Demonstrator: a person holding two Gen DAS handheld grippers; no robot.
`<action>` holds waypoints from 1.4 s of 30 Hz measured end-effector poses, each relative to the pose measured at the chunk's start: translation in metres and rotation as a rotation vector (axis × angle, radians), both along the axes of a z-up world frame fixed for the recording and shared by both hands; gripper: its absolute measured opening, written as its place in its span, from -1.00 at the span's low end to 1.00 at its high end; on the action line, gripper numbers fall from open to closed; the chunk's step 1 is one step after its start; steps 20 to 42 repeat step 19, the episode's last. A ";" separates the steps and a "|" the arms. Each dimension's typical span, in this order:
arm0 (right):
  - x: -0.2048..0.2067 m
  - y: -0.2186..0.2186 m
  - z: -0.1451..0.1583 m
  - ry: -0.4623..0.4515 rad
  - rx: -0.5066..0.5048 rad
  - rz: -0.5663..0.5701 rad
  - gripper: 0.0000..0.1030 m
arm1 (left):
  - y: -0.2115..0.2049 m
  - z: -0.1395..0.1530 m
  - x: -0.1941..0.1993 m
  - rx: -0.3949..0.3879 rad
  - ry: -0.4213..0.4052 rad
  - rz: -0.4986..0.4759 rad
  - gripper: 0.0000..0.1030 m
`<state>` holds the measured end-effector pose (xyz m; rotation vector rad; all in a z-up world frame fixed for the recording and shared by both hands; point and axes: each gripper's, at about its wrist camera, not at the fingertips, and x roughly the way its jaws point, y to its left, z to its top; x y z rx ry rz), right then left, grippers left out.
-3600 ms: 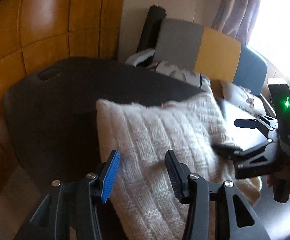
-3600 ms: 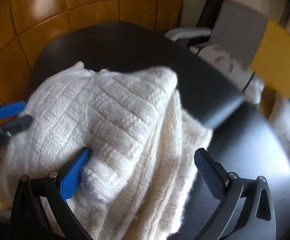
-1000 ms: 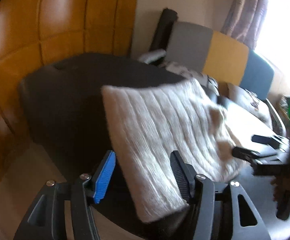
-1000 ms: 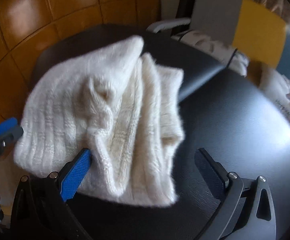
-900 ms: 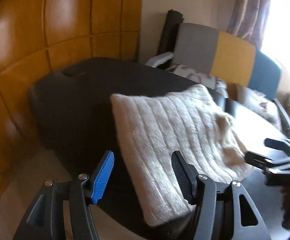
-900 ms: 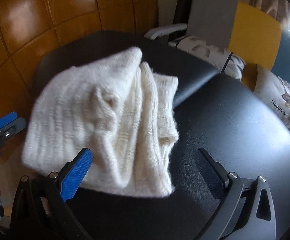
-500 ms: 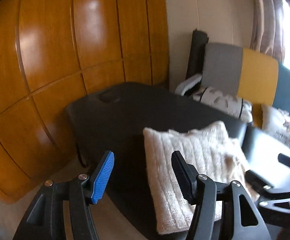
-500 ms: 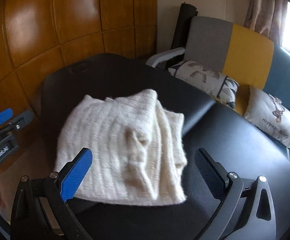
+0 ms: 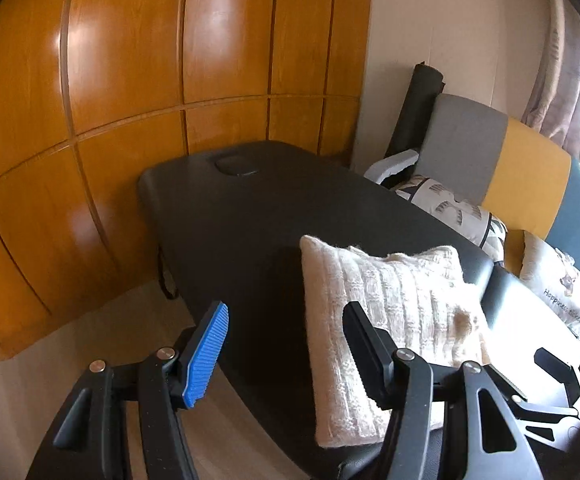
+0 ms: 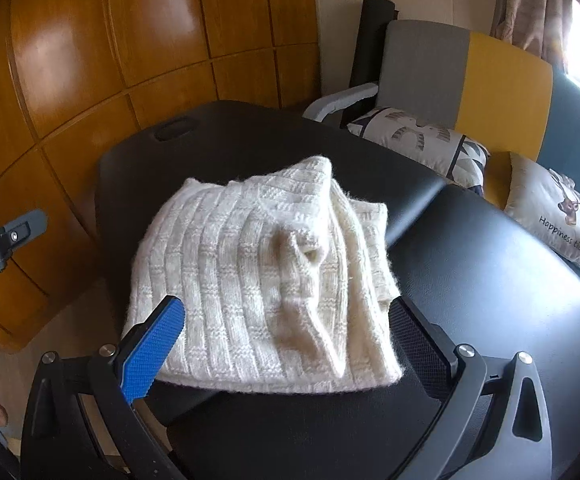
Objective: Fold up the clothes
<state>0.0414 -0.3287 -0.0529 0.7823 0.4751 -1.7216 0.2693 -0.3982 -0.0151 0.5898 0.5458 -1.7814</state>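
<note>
So the cream knit sweater [image 10: 266, 284] is sitting folded up into a chunky rectangle on the black padded table [image 10: 469, 280], right across the seam where the two cushioned halves meet, with its near-left corner poking out a bit past the table edge. Both claws are off it. The right gripper [image 10: 286, 342] hangs just in front of the near edge of the bundle with its jaws spread wide, nothing between them, and the sweater shows in the gap beyond. The left gripper [image 9: 286, 346] is off to the sweater's left side, also wide open and empty, looking along the table with the bundle [image 9: 385, 320] past its right finger. The knit is a thick ribbed thing with a blocky checker texture, fuzzy at the edges, and there's a lumpy fold bunched up along the top toward the right. The table is smooth, slightly shiny vinyl with an oval cutout [image 10: 174, 130] at the far end. Each claw has one ridged blue pad [image 10: 152, 354] and one black textured one. Glossy orange wood panelling [image 9: 130, 120] behind, and a grey, yellow and blue sofa [image 10: 501, 76] with printed cushions [image 10: 553, 216] beside the table.
</note>
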 end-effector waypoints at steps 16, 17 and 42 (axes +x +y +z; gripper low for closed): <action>0.009 -0.008 -0.001 0.048 0.032 0.042 1.00 | -0.004 -0.002 -0.013 0.013 -0.007 -0.060 0.13; 0.009 -0.008 -0.002 0.053 0.036 0.040 1.00 | -0.005 -0.002 -0.013 0.013 -0.006 -0.059 0.12; 0.009 -0.008 -0.002 0.057 0.039 0.038 1.00 | -0.004 -0.002 -0.014 0.008 -0.008 -0.063 0.07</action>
